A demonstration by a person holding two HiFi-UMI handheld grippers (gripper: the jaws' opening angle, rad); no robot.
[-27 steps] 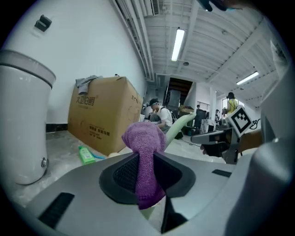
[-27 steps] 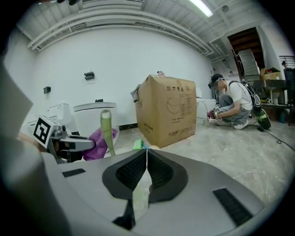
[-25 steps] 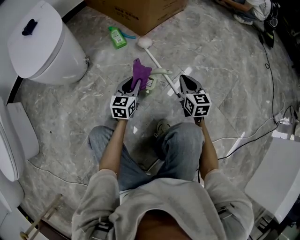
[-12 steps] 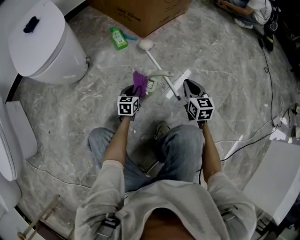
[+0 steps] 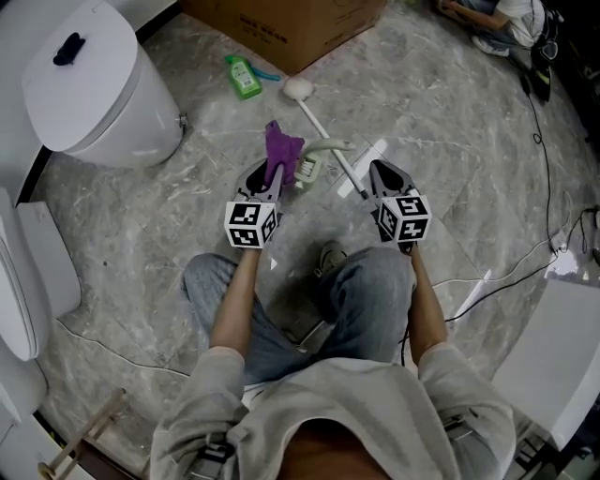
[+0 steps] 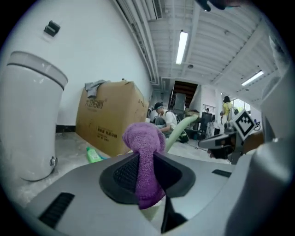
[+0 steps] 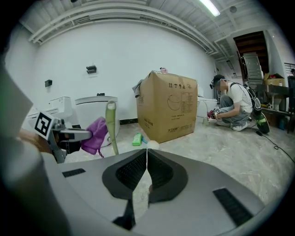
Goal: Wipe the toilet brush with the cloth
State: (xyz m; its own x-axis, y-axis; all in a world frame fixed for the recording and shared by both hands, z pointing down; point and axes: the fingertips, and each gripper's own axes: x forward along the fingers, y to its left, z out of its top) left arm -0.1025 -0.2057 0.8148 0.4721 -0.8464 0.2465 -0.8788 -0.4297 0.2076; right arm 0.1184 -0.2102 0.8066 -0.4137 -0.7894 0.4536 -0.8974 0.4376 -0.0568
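The left gripper is pinching a purple terry cloth while the right gripper is clamping the thin handle of a white toilet brush.

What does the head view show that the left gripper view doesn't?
Only the head view shows the toilet brush, its handle running into the right gripper, and the person's legs. Only the left gripper view shows the left gripper shut on the purple cloth, and people in the background. Both show that cloth, the cardboard box, green bottle and toilet.
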